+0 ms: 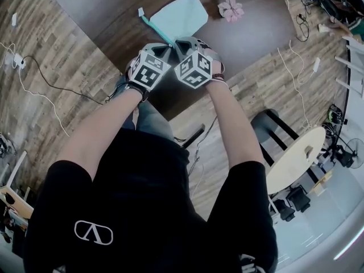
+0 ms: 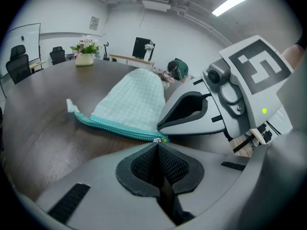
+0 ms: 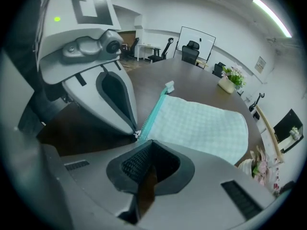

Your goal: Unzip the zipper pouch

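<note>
A pale mint checked pouch (image 1: 179, 17) lies flat on the dark brown table (image 1: 114, 10), its teal zipper (image 1: 154, 27) running along the left edge. The zipper looks closed along its whole length. Both grippers meet at the zipper's near end. My left gripper (image 2: 157, 145) is shut, and the small silver zipper pull (image 3: 138, 134) sits right at its tip. My right gripper (image 3: 151, 145) is shut on the pouch's near corner beside that pull. A pale tab (image 2: 71, 105) sticks out at the zipper's far end.
A pink flower piece (image 1: 231, 8) lies on the table right of the pouch, and a potted flower (image 2: 85, 55) stands farther back. The table's near edge (image 1: 170, 110) is just under my hands. Cables (image 1: 51, 84) and a round white table (image 1: 296, 158) are on the floor.
</note>
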{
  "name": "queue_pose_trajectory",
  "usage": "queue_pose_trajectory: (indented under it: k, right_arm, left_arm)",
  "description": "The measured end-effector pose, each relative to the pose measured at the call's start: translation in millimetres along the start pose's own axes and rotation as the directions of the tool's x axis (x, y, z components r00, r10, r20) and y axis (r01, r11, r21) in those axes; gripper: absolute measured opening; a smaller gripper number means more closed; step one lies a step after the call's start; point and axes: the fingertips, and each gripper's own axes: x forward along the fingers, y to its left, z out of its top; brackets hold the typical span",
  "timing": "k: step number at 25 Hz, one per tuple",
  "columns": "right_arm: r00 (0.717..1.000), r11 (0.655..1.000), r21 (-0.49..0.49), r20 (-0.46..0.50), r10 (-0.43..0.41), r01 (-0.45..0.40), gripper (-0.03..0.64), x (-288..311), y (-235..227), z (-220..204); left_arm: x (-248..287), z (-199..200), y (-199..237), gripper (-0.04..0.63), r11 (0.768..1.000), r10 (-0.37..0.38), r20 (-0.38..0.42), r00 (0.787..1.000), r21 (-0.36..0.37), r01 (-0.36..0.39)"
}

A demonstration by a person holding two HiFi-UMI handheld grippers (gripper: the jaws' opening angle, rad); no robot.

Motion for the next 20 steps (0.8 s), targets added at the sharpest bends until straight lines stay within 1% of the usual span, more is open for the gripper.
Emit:
queue_pose_trajectory:
  k: [4,8,13,20]
  right_arm:
    - [1.0,1.0,-0.027,0.008,-0.003,0.003,-0.003,0,2,-2]
    - [1.0,0.999,-0.041,0.011,-0.003,0.004,-0.003,0,2,-1]
    - [1.0,0.999,-0.04,0.015,-0.002,0.003,-0.003,-2,3,-1]
    - [1.0,0.999,-0.044,0.014,0.003,-0.002,-0.003,-2,3,-1]
  left_arm:
    - [-2,4,15,0.005,0.999,0.02,0.019,1.0,-0.038,-0.019]
    - [-6,9,33,0.005,0.999,0.036,0.027,0.999,-0.041,-0.035]
    - [-10,14,52,0.005,0.996,0.06,0.037,0.998,-0.065,-0.057]
    - [-16,21,87,0.005,0.991,0.108,0.049,0.993,-0.084,-0.103]
